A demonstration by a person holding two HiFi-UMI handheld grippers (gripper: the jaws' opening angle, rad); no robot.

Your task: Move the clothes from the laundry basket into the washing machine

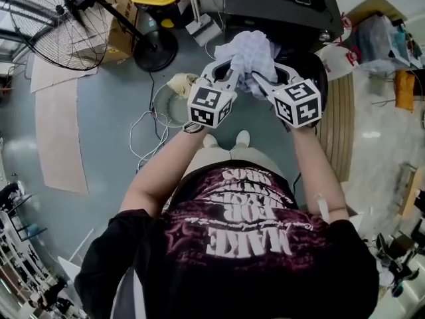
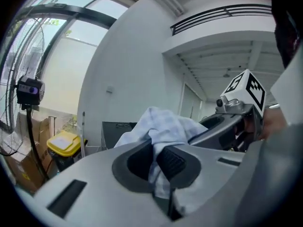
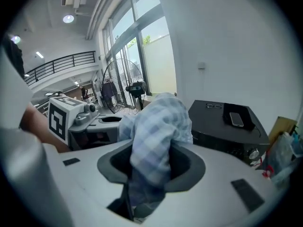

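Holding pale checked garment (image 1: 251,47) bunched between both claws, raised before chest, near black machine (image 1: 279,5), presumably washer; left claw (image 1: 229,78) pinched almost fully together on thin fold; right claw (image 1: 261,84) part-closed, clamping thicker wad; double grip judged to keep loose cloth gathered and clear of floor (image 1: 99,111) during carry; garment not yet inside machine
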